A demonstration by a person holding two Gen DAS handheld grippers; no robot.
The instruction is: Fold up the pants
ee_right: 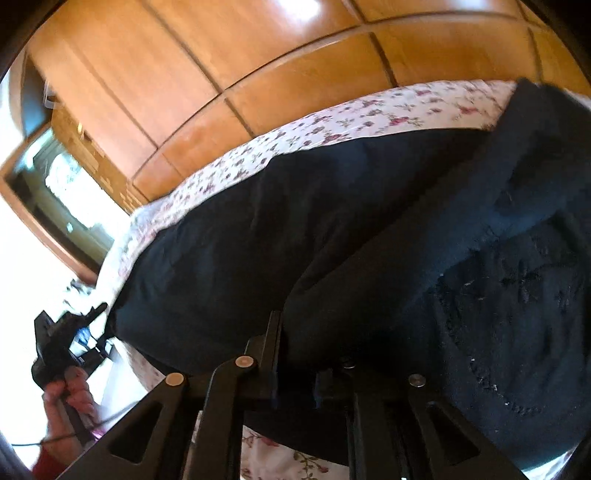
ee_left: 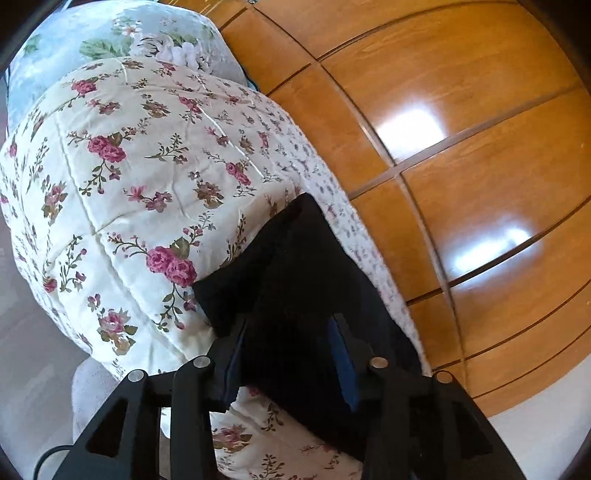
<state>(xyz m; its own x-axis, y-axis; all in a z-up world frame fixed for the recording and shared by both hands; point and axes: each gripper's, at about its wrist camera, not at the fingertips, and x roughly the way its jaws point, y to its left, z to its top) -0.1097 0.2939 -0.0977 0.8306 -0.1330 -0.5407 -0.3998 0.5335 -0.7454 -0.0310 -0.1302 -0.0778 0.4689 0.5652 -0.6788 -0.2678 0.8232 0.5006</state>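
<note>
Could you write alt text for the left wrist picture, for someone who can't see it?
Dark pants lie on a floral quilt, their near end between the left gripper's black fingers. Glossy wooden wardrobe doors stand behind the bed.

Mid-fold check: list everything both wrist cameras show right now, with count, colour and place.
pants: one, dark navy, spread on the quilt
quilt: one, cream with pink roses, covering the bed
pillow: one, pale blue floral, beyond the quilt
wardrobe: one, glossy brown wood panels, behind the bed
left gripper: one, black, pants fabric between its fingers
right gripper: one, black, at the pants' near edge
hand: one, holding the left gripper's handle
</note>
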